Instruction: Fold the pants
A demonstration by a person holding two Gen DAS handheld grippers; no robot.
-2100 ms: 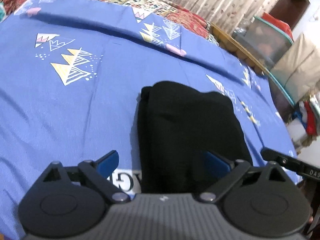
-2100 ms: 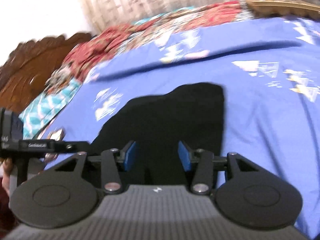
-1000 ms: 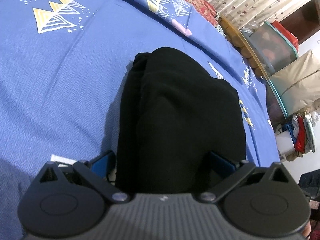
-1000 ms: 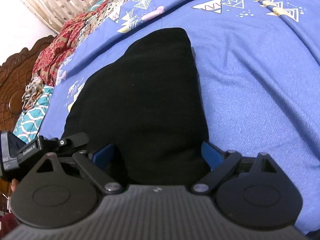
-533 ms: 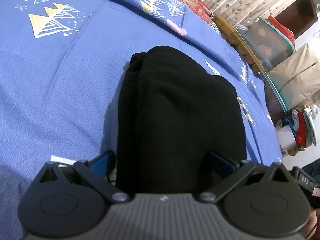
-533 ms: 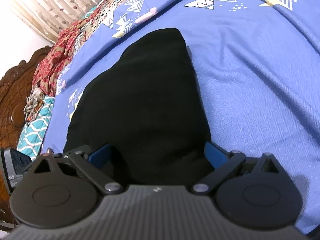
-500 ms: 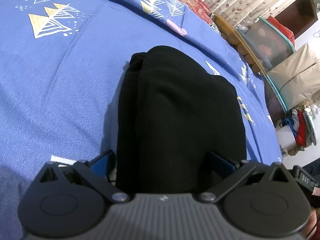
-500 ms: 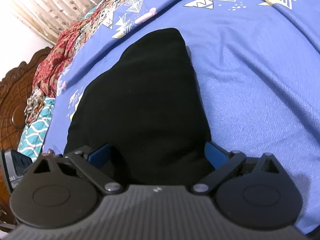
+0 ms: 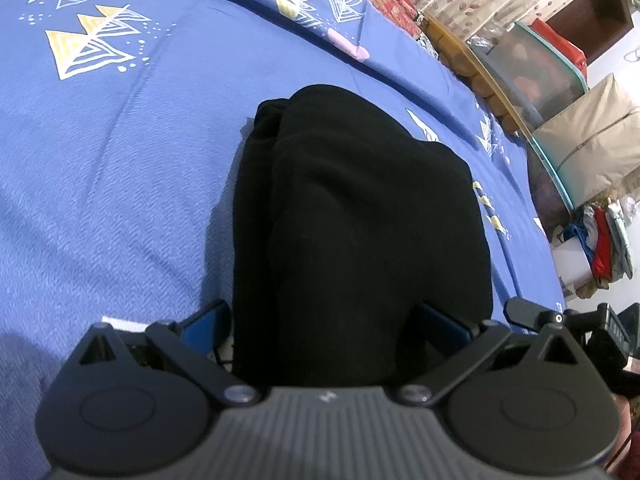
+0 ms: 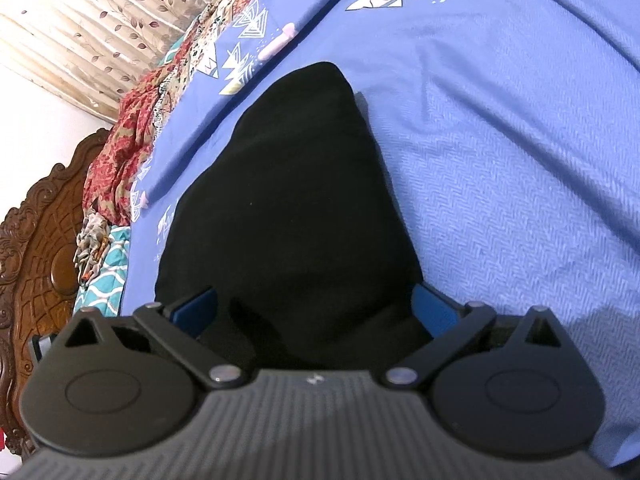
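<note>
Pants (image 9: 360, 232), black, folded into a thick, rounded bundle with several layers stacked along one edge, lying on a blue bedsheet (image 9: 120, 180) printed with white and yellow triangles. Seen from the right wrist as one dark mound (image 10: 288, 208), narrowing toward the far end and widest close to the camera. Left gripper (image 9: 324, 326) spread wide and straddling the near end of the bundle, one blue pad (image 9: 206, 326) just beside the layered edge over the sheet, the other (image 9: 440, 326) low against the opposite flank; no visible squeeze in the cloth, so released rather than clamped. Right gripper (image 10: 314, 306) likewise splayed to its widest, jaws just opened further, with the near end of the bundle between them; one blue pad (image 10: 196, 308) above the dark fabric, the other (image 10: 432, 306) at the border where fabric meets sheet, neither pinching anything. Both tools angled downward at the bundle from opposite sides. Beyond the sheet, a red patterned quilt (image 10: 116, 160) along the far side of the bed, a carved wooden headboard (image 10: 36, 260) beside it, and a leaf-print curtain (image 10: 80, 28) behind. In the left wrist view, a clear storage box (image 9: 536, 68) with a green rim well apart from the bundle, next to a beige bag (image 9: 592, 144) and a small pile of coloured clothes (image 9: 600, 244).
</note>
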